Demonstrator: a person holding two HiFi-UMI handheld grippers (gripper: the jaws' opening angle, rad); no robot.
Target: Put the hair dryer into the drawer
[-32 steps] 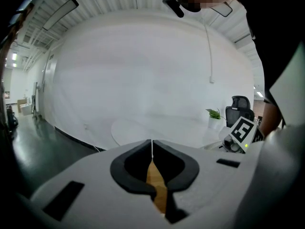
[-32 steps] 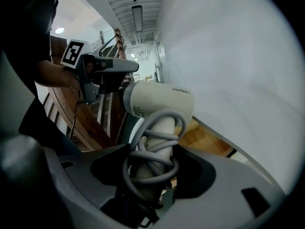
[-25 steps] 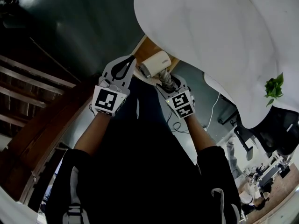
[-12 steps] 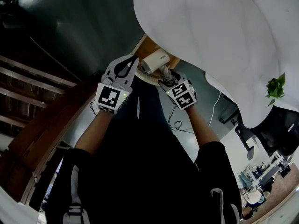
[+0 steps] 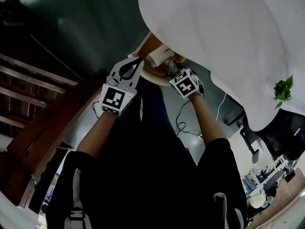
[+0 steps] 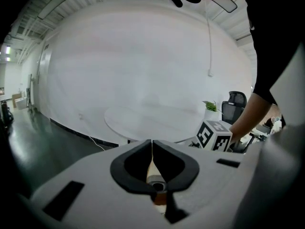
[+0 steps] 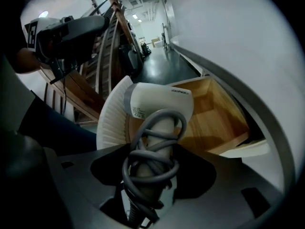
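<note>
The white hair dryer [image 7: 159, 104], its grey cord wound round the handle, is held by that handle in my right gripper [image 7: 152, 175], which is shut on it. Its body hangs just over the open wooden drawer [image 7: 217, 120], behind the drawer's white ribbed front [image 7: 110, 120]. In the head view the hair dryer [image 5: 158, 57] sits at the drawer [image 5: 148, 44] under the table's edge, with the right gripper [image 5: 170, 70] below it. My left gripper [image 5: 135, 65] is beside it on the left, shut, with nothing held; its jaws meet in the left gripper view [image 6: 152, 149].
A large round white table [image 5: 214, 42] overhangs the drawer. A potted plant [image 5: 283, 88] stands on it, with an office chair [image 5: 286, 132] beyond. Wooden stairs [image 5: 28, 80] run along the left. A cable [image 5: 181, 125] trails on the dark floor.
My right gripper has tipped further down and carried the hair dryer lower, toward the drawer. The left gripper has stayed almost where it was.
</note>
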